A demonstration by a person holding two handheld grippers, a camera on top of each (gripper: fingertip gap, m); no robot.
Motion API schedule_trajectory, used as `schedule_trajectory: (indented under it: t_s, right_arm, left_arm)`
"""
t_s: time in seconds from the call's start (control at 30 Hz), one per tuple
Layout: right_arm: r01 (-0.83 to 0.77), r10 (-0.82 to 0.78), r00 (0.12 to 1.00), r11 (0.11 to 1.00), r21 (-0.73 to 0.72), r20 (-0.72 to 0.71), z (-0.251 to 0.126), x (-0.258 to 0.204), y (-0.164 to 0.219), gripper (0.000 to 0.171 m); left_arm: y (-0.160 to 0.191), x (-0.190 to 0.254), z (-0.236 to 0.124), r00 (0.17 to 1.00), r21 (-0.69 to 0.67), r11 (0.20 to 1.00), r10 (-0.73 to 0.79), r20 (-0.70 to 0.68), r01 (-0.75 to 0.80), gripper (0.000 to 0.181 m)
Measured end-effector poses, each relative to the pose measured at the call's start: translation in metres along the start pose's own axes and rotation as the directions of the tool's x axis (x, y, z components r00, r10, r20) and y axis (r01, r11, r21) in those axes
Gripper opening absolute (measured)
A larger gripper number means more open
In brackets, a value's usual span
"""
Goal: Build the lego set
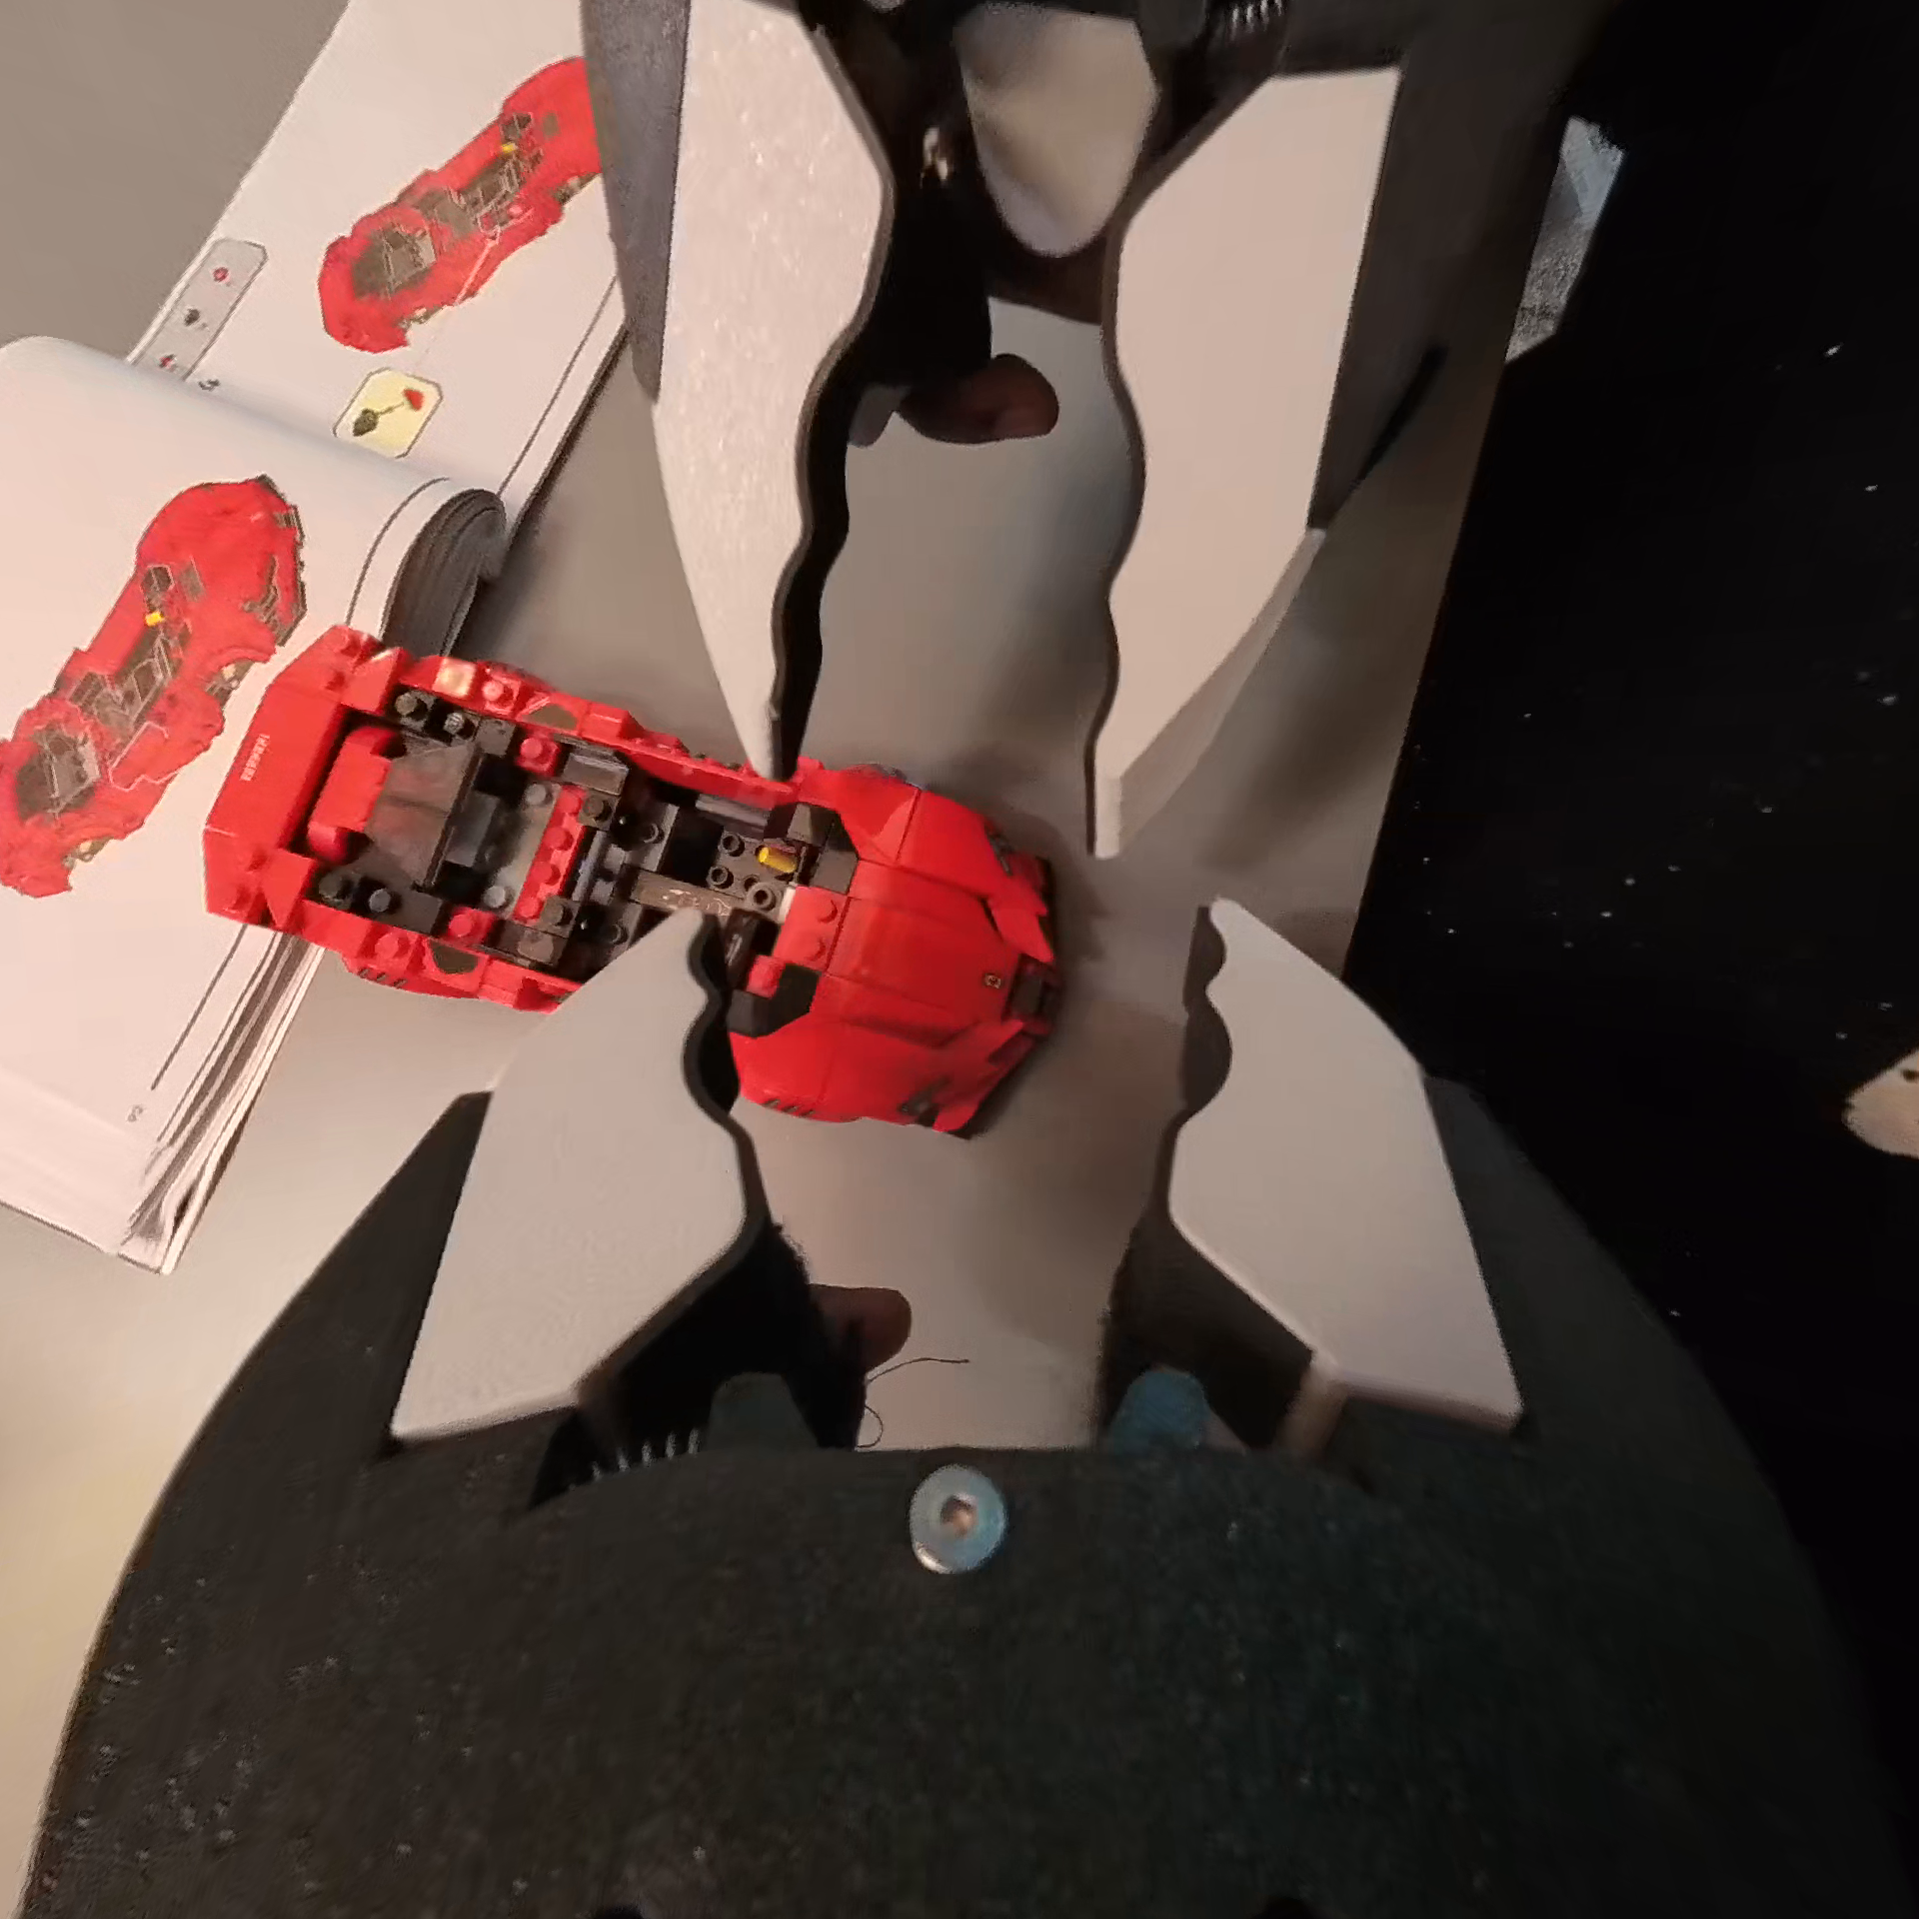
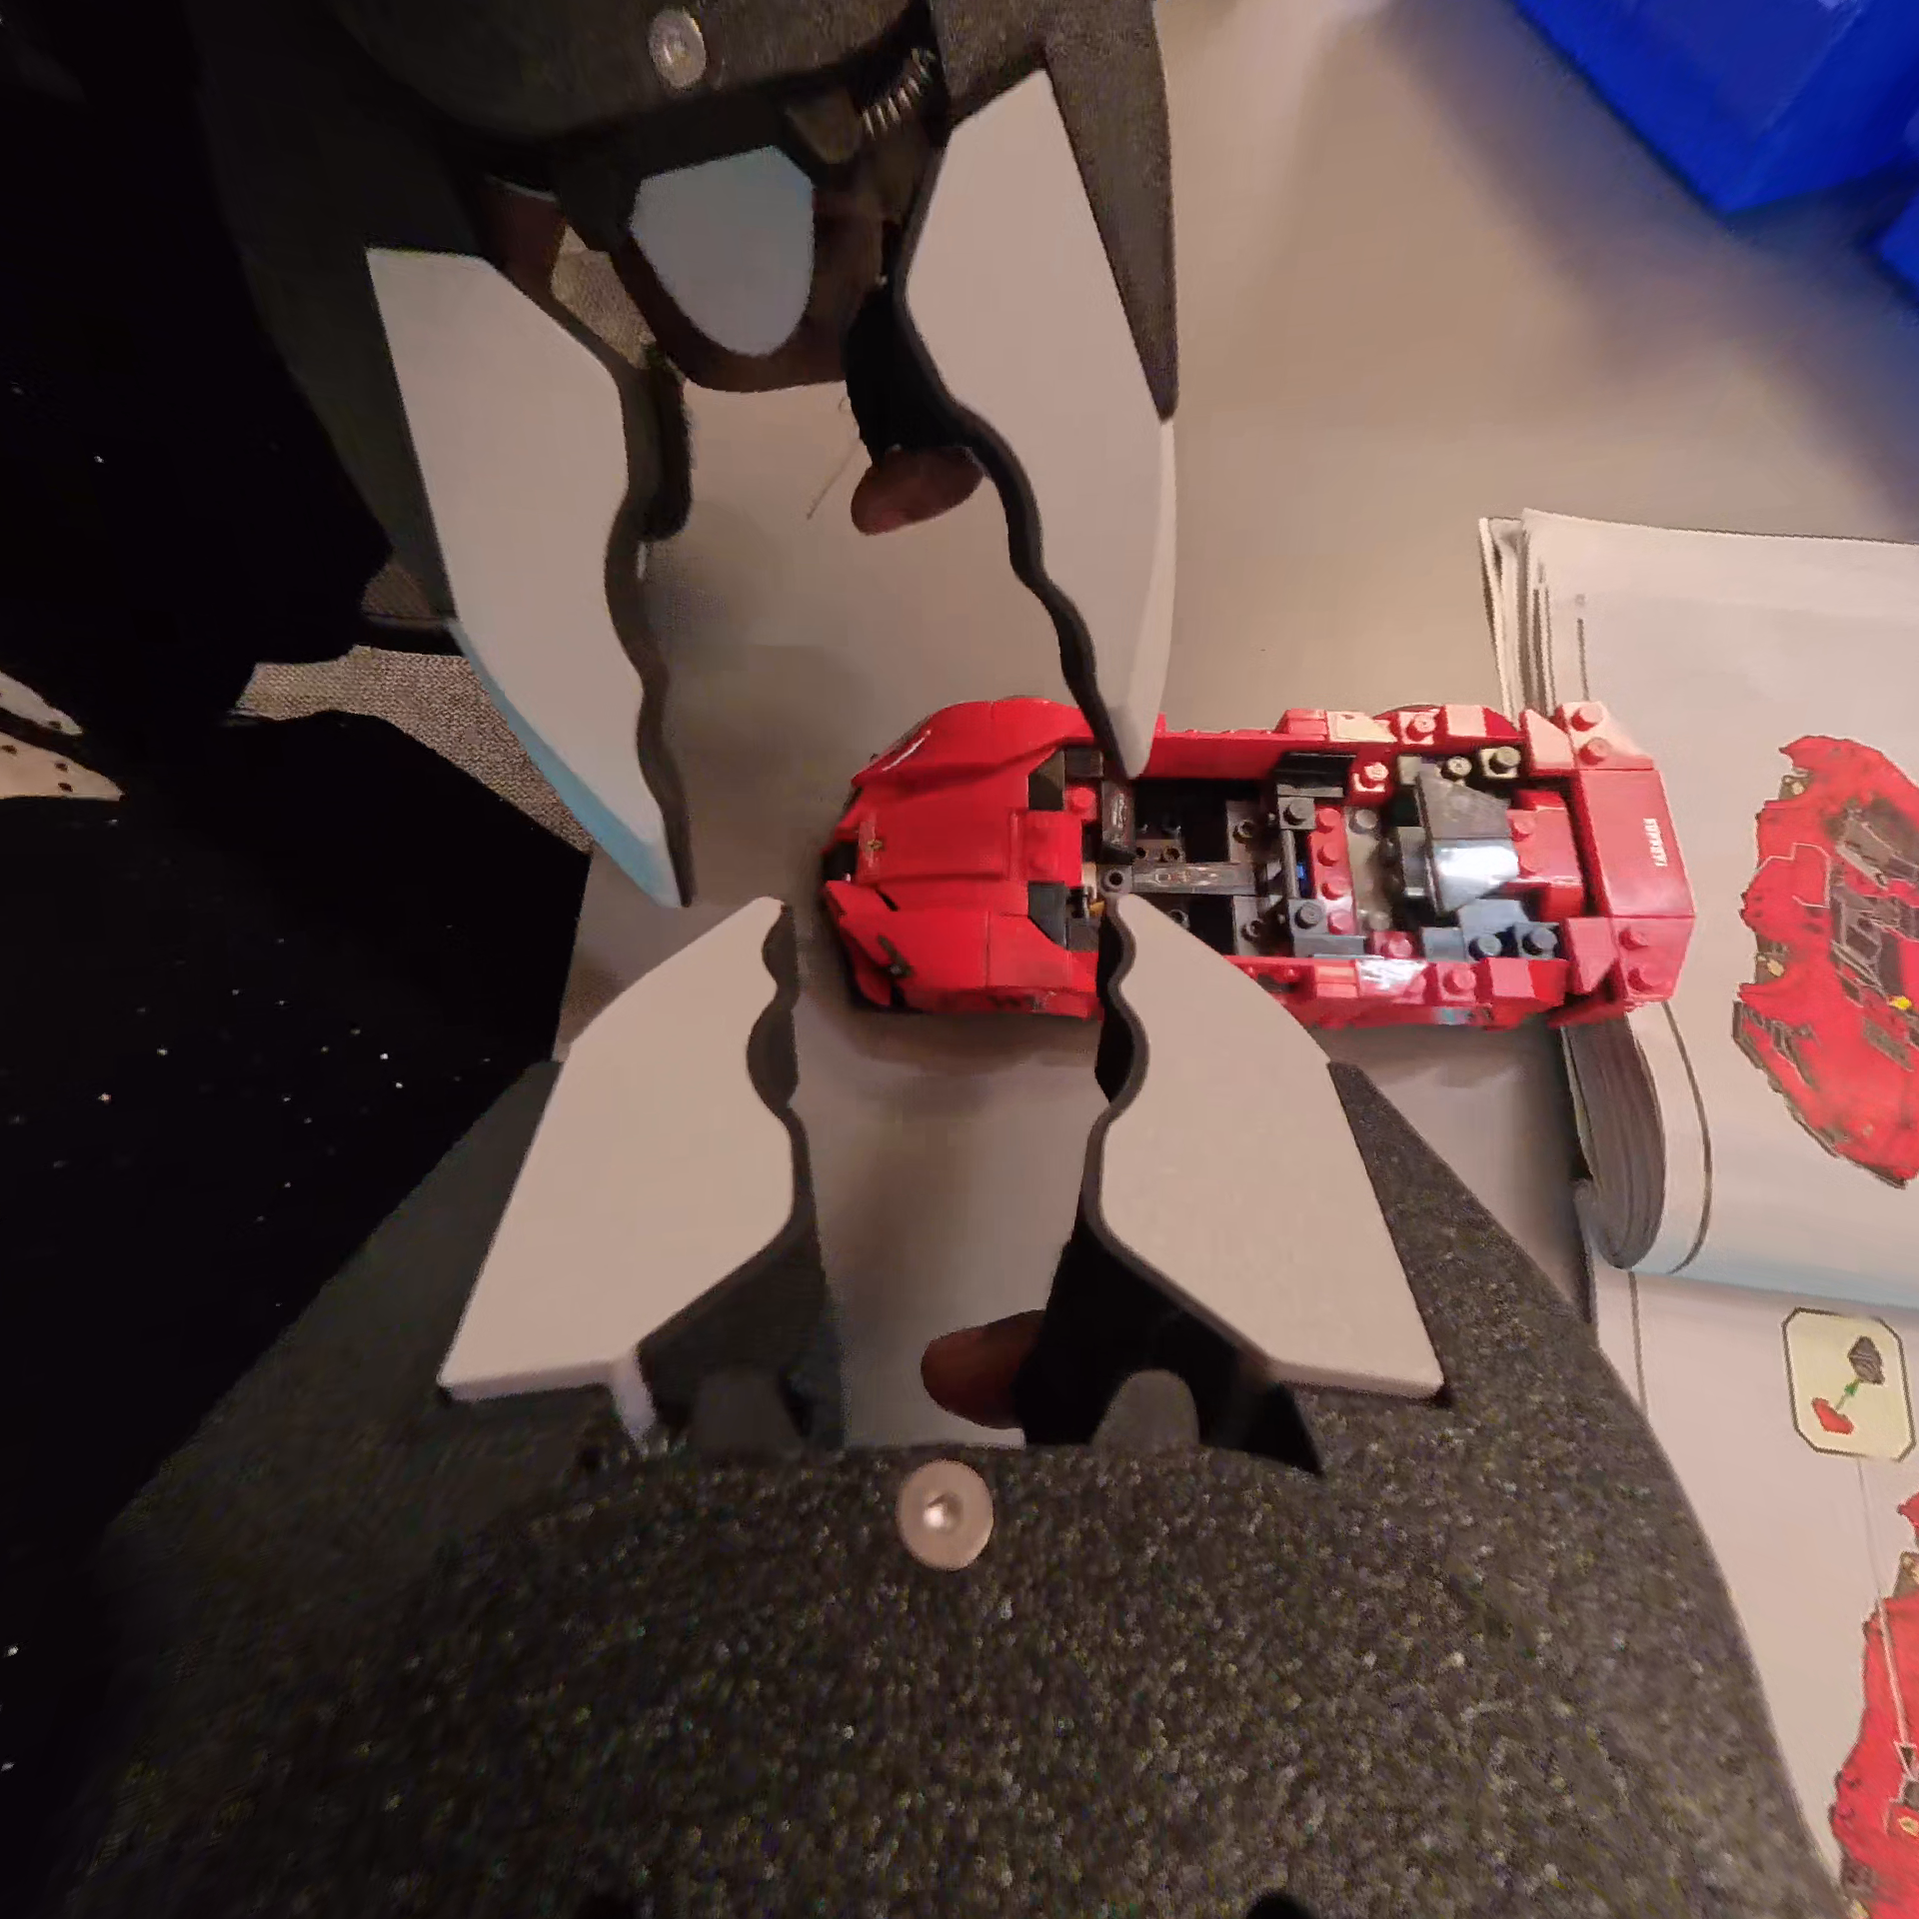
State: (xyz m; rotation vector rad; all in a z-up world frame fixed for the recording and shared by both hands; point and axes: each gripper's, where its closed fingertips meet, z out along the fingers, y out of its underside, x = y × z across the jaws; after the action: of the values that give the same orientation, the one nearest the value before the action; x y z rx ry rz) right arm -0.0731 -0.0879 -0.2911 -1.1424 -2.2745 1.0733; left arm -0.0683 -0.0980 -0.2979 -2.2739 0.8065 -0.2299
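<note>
Lego car [image 1: 914,935], red with an open black cockpit [image 1: 727,862]. Sits flat on the pale table [image 1: 935,623], nose lying between the spread fingers of the left gripper [image 1: 945,919] and, from the opposite side, of the right gripper [image 2: 950,906]. Both spread wide, clamping nothing; one fingertip of each reaching into the cockpit from either flank, contact too fine to confirm.

Likely risks: pressing down off-centre and popping loose the small black pieces inside, or nudging the unheld car sideways, tail-first against the instruction booklet [image 1: 104,519] out past the left gripper's left finger. Could also knock the red side panels with a blunt tip.

White lettering [image 1: 252,763] on the rear panel, small badge [image 1: 992,978] on the nose; not repeated here.
</note>
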Motion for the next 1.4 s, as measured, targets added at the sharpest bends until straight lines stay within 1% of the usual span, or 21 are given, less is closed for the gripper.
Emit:
schedule_trajectory:
  t_s: [0.07, 0.1, 0.17, 0.27, 0.37, 0.53, 0.63, 0.8, 0.97, 1.0, 1.07, 1.1, 1.13, 1.17, 1.3, 1.33, 1.37, 1.4]
  right_arm:
    - [0.002, -0.002, 1.0, 1.0, -0.016, -0.007, 0.005, -0.001, -0.001, 0.056]
    - [0.006, -0.006, 1.0, 1.0, -0.021, -0.009, 0.007, -0.001, -0.003, 0.056]
    - [0.019, -0.019, 1.0, 0.999, -0.029, -0.019, 0.011, -0.001, -0.005, 0.051]
    - [0.028, -0.029, 0.999, 0.999, -0.037, -0.025, 0.014, 0.001, -0.008, 0.046]
    - [0.016, -0.017, 0.999, 0.999, -0.036, -0.032, 0.015, 0.005, -0.01, 0.043]
    - [0.019, -0.022, 0.999, 0.996, -0.091, -0.033, 0.013, 0.004, -0.001, 0.045]
    - [0.012, -0.016, 0.999, 0.995, -0.101, -0.042, 0.009, 0.006, 0.003, 0.045]
    - [-0.003, -0.003, 0.998, 0.994, -0.11, -0.058, 0.003, 0.008, 0.009, 0.044]
    - [-0.009, 0.0, 0.998, 0.993, -0.12, -0.071, 0.001, 0.009, 0.014, 0.044]
    - [-0.011, 0.002, 0.997, 0.993, -0.12, -0.072, 0.0, 0.009, 0.015, 0.04]
    - [-0.016, 0.007, 0.998, 0.992, -0.121, -0.069, -0.002, 0.008, 0.017, 0.024]
    - [-0.018, 0.01, 0.998, 0.992, -0.124, -0.068, -0.002, 0.008, 0.018, 0.014]
    - [-0.022, 0.013, 0.997, 0.992, -0.128, -0.072, -0.003, 0.008, 0.018, 0.004]
    - [-0.025, 0.015, 0.997, 0.991, -0.135, -0.079, -0.004, 0.01, 0.019, 0.0]
    - [-0.028, 0.016, 0.996, 0.991, -0.134, -0.091, -0.005, 0.011, 0.018, 0.002]
    - [-0.035, 0.022, 0.995, 0.991, -0.132, -0.101, -0.005, 0.013, 0.018, 0.013]
    - [-0.043, 0.028, 0.993, 0.989, -0.14, -0.111, -0.005, 0.015, 0.019, 0.025]
    - [-0.049, 0.032, 0.993, 0.988, -0.149, -0.117, -0.005, 0.017, 0.02, 0.034]
  left_arm:
    - [-0.002, -0.002, 0.001, 1.0, 0.013, 1.0, 0.013, 0.011, -0.013, 0.077]
    - [-0.003, -0.003, 0.001, 1.0, 0.029, 0.999, 0.013, 0.01, -0.013, 0.07]
    - [-0.002, -0.005, -0.001, 1.0, 0.042, 0.999, 0.017, 0.007, -0.017, 0.065]
    - [0.0, -0.004, -0.003, 0.999, 0.056, 0.998, 0.035, -0.004, -0.035, 0.051]
    - [0.001, -0.005, -0.005, 0.999, 0.073, 0.996, 0.043, -0.008, -0.043, 0.043]
    - [0.006, -0.01, -0.009, 0.998, 0.057, 0.997, 0.055, 0.018, -0.056, 0.043]
    - [0.01, -0.013, -0.012, 0.998, 0.049, 0.997, 0.058, 0.031, -0.06, 0.043]
    - [0.017, -0.017, -0.013, 0.999, 0.045, 0.998, 0.031, 0.03, -0.033, 0.052]
    - [0.026, -0.021, -0.014, 0.999, 0.034, 0.999, 0.015, 0.047, -0.017, 0.051]
    - [0.027, -0.021, -0.015, 0.999, 0.036, 0.999, 0.013, 0.049, -0.015, 0.05]
    - [0.03, -0.022, -0.016, 0.999, 0.036, 0.999, 0.012, 0.051, -0.014, 0.043]
    - [0.03, -0.021, -0.017, 0.999, 0.038, 0.999, 0.02, 0.051, -0.021, 0.034]
    - [0.03, -0.022, -0.018, 0.998, 0.044, 0.998, 0.031, 0.061, -0.033, 0.018]
    - [0.029, -0.026, -0.019, 0.996, 0.054, 0.998, 0.035, 0.087, -0.04, 0.002]
    - [0.031, -0.032, -0.023, 0.992, 0.036, 0.999, 0.011, 0.123, -0.016, 0.0]
    - [0.03, -0.034, -0.023, 0.991, 0.039, 0.999, 0.004, 0.137, -0.009, 0.003]
    - [0.03, -0.035, -0.023, 0.99, 0.042, 0.999, -0.005, 0.138, -0.001, 0.01]
    - [0.031, -0.033, -0.023, 0.992, 0.039, 0.999, -0.009, 0.127, 0.004, 0.018]
